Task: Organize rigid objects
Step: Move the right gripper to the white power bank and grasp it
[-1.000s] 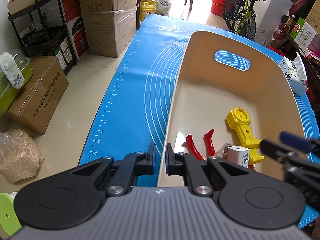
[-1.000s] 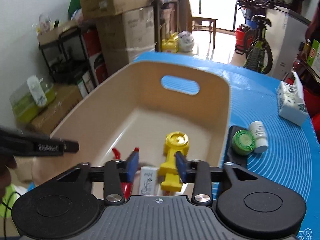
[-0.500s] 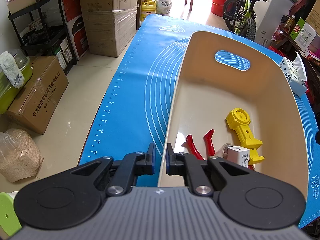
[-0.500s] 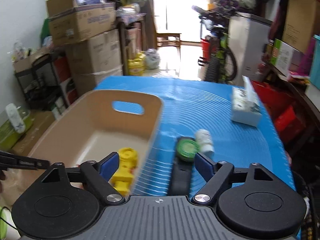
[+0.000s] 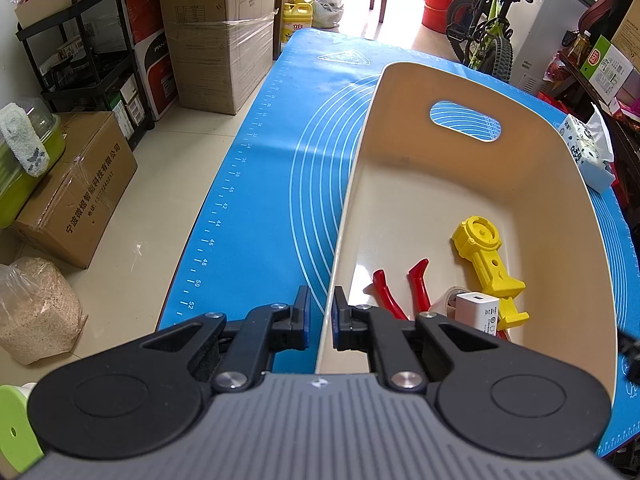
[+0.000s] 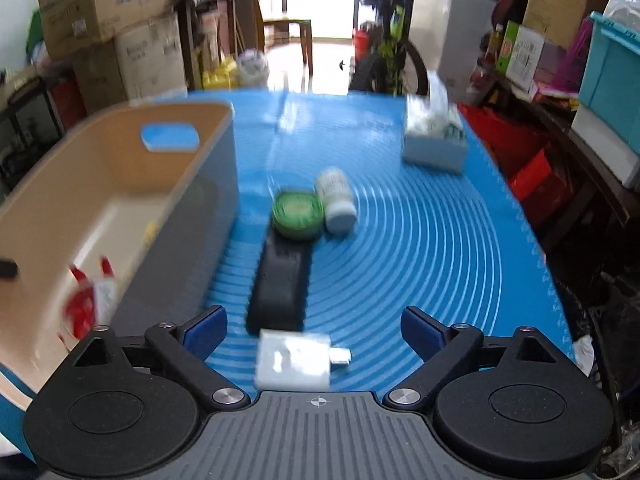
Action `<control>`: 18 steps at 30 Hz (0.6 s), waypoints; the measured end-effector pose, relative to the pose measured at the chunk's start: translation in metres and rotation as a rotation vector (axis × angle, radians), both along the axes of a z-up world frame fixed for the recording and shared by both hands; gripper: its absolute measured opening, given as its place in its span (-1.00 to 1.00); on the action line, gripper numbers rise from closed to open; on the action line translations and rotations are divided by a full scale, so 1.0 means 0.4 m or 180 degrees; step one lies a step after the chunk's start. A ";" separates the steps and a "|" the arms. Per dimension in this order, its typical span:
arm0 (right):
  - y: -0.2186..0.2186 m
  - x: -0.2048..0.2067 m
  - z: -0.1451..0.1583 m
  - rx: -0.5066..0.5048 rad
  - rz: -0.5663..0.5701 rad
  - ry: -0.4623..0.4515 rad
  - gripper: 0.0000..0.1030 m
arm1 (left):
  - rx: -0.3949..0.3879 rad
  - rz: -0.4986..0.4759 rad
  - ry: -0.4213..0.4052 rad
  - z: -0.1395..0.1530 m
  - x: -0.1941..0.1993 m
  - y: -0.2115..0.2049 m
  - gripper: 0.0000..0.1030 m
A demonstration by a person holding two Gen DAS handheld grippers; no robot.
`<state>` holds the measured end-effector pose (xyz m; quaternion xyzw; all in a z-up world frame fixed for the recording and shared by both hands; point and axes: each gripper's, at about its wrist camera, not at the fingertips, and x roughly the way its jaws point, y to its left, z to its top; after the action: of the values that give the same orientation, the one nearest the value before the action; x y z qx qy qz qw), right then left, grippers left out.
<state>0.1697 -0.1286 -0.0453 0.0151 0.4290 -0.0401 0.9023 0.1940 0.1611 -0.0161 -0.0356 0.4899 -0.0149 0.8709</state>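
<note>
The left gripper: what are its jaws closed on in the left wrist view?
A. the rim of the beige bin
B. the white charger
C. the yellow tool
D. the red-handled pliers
A: the left gripper has its jaws pinched on the near rim of the beige bin, one inside the wall and one outside.

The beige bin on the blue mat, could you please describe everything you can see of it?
The beige bin is a smooth, plastic-looking tub with rounded corners and an oval handle cutout in its far wall. It stands upright on the blue mat. Inside lie red-handled pliers, a yellow tool and a white charger. The left gripper is shut on its near rim, one finger inside and one outside.
</note>
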 end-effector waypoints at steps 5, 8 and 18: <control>-0.018 0.003 -0.061 0.0115 -0.0024 0.0237 0.85 | 0.0009 0.0004 0.0005 0.000 0.002 -0.001 -0.71; -0.022 0.005 -0.077 0.0164 -0.0058 0.0277 0.86 | 0.0012 0.0009 0.0006 0.000 0.003 -0.002 -0.71; -0.003 0.028 -0.115 0.0188 0.0000 0.0301 0.87 | 0.0017 0.0006 0.0008 -0.002 0.004 0.003 -0.70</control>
<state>0.1810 -0.1298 -0.0914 0.0399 0.4722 -0.0280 0.8802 0.1956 0.1622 -0.0170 -0.0338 0.4910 -0.0127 0.8704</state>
